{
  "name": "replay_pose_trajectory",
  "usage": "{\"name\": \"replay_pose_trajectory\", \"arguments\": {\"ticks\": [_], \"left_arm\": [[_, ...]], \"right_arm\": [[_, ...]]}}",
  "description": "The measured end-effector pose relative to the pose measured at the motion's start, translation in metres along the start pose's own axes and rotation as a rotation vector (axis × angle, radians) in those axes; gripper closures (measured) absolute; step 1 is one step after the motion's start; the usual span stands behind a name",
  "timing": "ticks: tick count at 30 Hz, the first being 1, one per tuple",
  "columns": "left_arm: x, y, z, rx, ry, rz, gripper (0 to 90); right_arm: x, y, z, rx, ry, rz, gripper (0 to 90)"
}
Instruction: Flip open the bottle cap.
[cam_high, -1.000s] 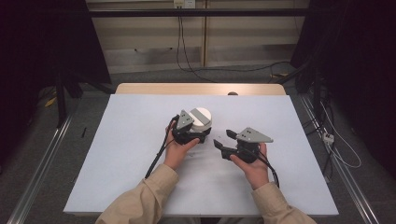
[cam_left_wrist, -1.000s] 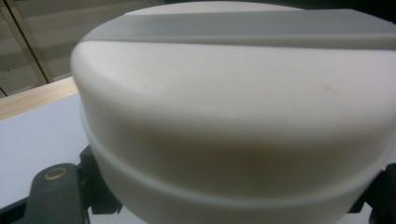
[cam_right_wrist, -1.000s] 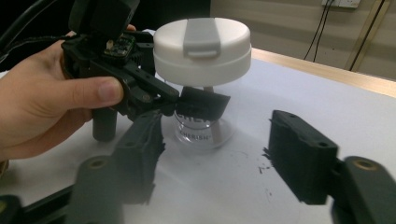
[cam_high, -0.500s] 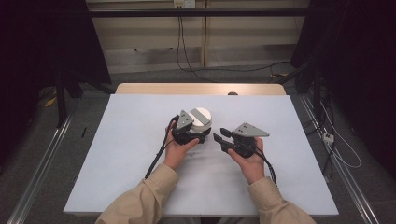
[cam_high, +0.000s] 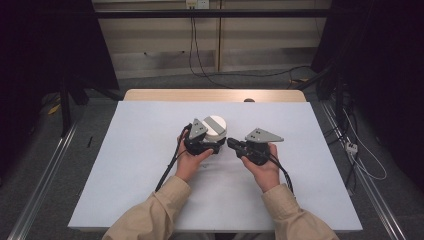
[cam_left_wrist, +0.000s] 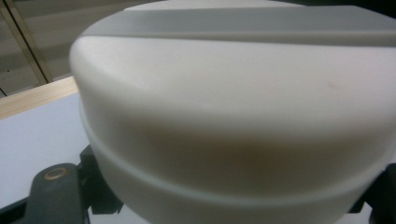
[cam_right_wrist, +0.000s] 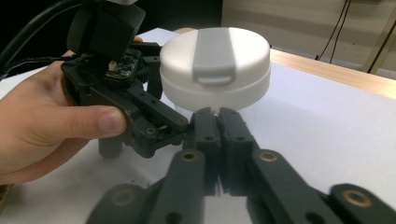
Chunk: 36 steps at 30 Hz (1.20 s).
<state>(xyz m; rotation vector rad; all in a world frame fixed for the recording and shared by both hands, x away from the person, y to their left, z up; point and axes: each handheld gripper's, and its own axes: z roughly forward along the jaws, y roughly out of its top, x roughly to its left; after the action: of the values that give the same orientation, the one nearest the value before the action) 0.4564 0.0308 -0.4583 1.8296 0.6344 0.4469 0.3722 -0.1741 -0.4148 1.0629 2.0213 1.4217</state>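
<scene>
High view: a person seated at a white table (cam_high: 125, 165) holds a two-jaw gripper in each hand. The left gripper (cam_high: 210, 145) sits against a round white container (cam_high: 216, 128) near the table's middle; the right gripper (cam_high: 231, 143) lies just beside it, its tip pointing toward the left gripper and the container. A grey three-cornered plate tops each gripper, and a black cable trails from each toward the person. The container's lid detail cannot be made out from this height.

Left gripper view: the round white container (cam_left_wrist: 233, 126) stands directly before the camera, with a seam running around its lower wall and a flat grey strip across its top. The black jaws show at the bottom corners, one on each side of the container's wall, so the left gripper clamps it.

Right gripper view: the round white container (cam_right_wrist: 215, 70) stands upright on the table, and its grey strip ends in a small tab hanging over the near edge of the lid. The right gripper (cam_right_wrist: 216, 122) has just been closing; its jaws now meet, with nothing between them, their tips just short of the container's base. The left gripper (cam_right_wrist: 156, 100) and the left hand (cam_right_wrist: 46, 121) grasping it appear at this view's left.

No brand, label or writing is legible on the container or on either gripper.
</scene>
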Motion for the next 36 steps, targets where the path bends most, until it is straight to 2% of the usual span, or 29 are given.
{"name": "replay_pose_trajectory", "arguments": {"ticks": [19,36], "left_arm": [[-0.001,-0.001,0.000,0.003,0.009,0.006,18.5],[0.000,-0.001,0.000,0.006,0.002,-0.002,18.5]], "right_arm": [[-0.003,0.006,0.015,0.052,-0.023,-0.011,90.0],[0.001,0.013,0.018,0.031,-0.017,-0.039,90.0]]}}
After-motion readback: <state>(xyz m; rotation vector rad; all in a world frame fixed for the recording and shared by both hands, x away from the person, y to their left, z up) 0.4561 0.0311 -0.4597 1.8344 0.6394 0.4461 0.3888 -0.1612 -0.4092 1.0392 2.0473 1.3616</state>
